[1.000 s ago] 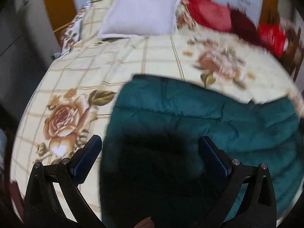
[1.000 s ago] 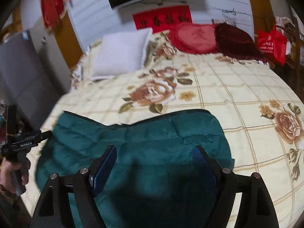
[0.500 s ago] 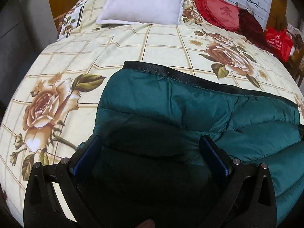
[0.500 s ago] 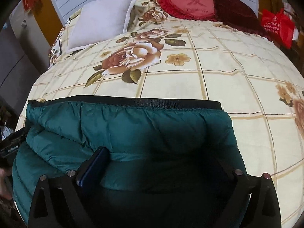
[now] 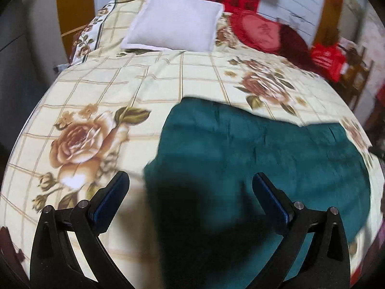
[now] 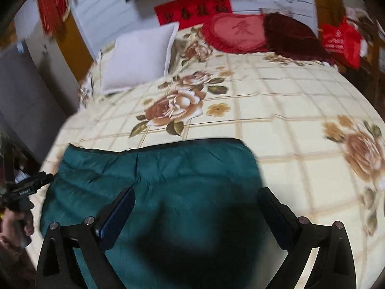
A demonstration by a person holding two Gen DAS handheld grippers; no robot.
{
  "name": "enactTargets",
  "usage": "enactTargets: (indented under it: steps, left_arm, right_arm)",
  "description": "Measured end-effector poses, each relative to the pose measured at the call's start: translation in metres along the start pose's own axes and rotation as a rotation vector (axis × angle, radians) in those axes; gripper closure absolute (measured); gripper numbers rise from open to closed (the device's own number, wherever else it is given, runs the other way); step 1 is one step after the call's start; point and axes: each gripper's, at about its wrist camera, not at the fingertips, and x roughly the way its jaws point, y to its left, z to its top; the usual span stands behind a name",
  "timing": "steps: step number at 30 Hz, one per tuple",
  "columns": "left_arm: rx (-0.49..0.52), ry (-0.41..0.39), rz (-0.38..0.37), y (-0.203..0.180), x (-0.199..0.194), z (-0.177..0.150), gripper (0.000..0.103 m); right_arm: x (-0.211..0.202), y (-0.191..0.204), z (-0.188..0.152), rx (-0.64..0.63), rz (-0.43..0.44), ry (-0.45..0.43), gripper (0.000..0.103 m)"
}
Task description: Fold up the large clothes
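A dark teal padded jacket [image 5: 252,149] lies folded flat on the flowered bedspread [image 5: 120,91], near the bed's front edge. It also shows in the right wrist view [image 6: 168,180], with a black hem along its far edge. My left gripper [image 5: 190,187] is open and empty, raised above the jacket's left edge. My right gripper [image 6: 196,200] is open and empty above the jacket's right half. The left gripper also shows at the left edge of the right wrist view [image 6: 28,185], held in a hand.
A white pillow [image 5: 173,21] lies at the head of the bed. A red cushion [image 6: 235,31] and a dark red cushion [image 6: 293,36] lie beside it. A red bag [image 6: 341,41] stands past the bed's right side. A grey cabinet [image 6: 26,91] stands left.
Both grippers have lifted up and back from the jacket, from close over it half a second ago. The jacket lies flatter. Both stay open.
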Motion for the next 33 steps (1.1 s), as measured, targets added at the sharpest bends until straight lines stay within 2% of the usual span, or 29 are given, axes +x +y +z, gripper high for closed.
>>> enactTargets:
  steps: [4,7,9,11,15,16,18,19,20,23,26,28,30,31,32,33]
  left_arm:
    - [0.004,-0.065,-0.053,0.016,-0.026,-0.048,0.000]
    - [-0.005,-0.081,-0.098,0.017,-0.030,-0.070,0.000]
    - [0.002,-0.070,-0.098,0.012,-0.024,-0.082,0.000]
    - [-0.012,-0.055,-0.134,0.012,-0.016,-0.090,0.000]
    - [-0.075,-0.025,-0.206,0.015,-0.001,-0.096,0.000]
    - [-0.090,-0.023,-0.222,0.016,0.000,-0.097,0.000]
    - [-0.169,0.030,-0.312,0.025,0.013,-0.100,0.001]
    - [-0.212,0.021,-0.348,0.031,0.014,-0.101,0.000]
    - [-0.229,0.033,-0.360,0.035,0.014,-0.099,0.000]
    - [-0.249,0.086,-0.406,0.045,0.019,-0.087,0.000]
    - [-0.271,0.102,-0.419,0.056,0.022,-0.069,0.000]
    - [-0.283,0.098,-0.397,0.061,0.025,-0.055,0.000]
    - [-0.295,0.154,-0.374,0.063,0.043,-0.040,0.000]
    - [-0.304,0.206,-0.377,0.063,0.054,-0.033,0.000]
    - [-0.295,0.194,-0.374,0.062,0.055,-0.030,0.000]
    - [-0.282,0.218,-0.383,0.060,0.060,-0.025,0.000]
  right_arm:
    - [-0.042,-0.027,-0.038,0.029,0.041,-0.020,0.002]
    - [-0.052,-0.044,-0.072,0.139,0.139,-0.029,0.002]
    - [-0.050,-0.047,-0.091,0.183,0.175,-0.020,0.002]
    - [-0.041,-0.043,-0.110,0.204,0.217,-0.003,0.002]
    - [-0.016,-0.029,-0.132,0.167,0.263,0.077,0.001]
    - [-0.016,-0.027,-0.133,0.160,0.269,0.033,0.000]
    - [-0.011,-0.026,-0.132,0.180,0.314,0.022,0.000]
    - [-0.008,-0.025,-0.132,0.198,0.352,0.021,0.000]
    - [-0.006,-0.023,-0.131,0.208,0.384,0.024,0.000]
    - [-0.001,-0.023,-0.126,0.207,0.402,0.036,0.000]
    - [0.000,-0.033,-0.119,0.225,0.429,0.059,0.000]
    - [0.002,-0.046,-0.110,0.267,0.432,0.057,0.000]
    - [0.007,-0.057,-0.101,0.315,0.401,0.044,0.000]
    - [0.011,-0.058,-0.095,0.323,0.382,0.065,0.000]
    - [0.016,-0.057,-0.090,0.327,0.387,0.081,0.000]
    - [0.021,-0.055,-0.083,0.334,0.389,0.096,0.000]
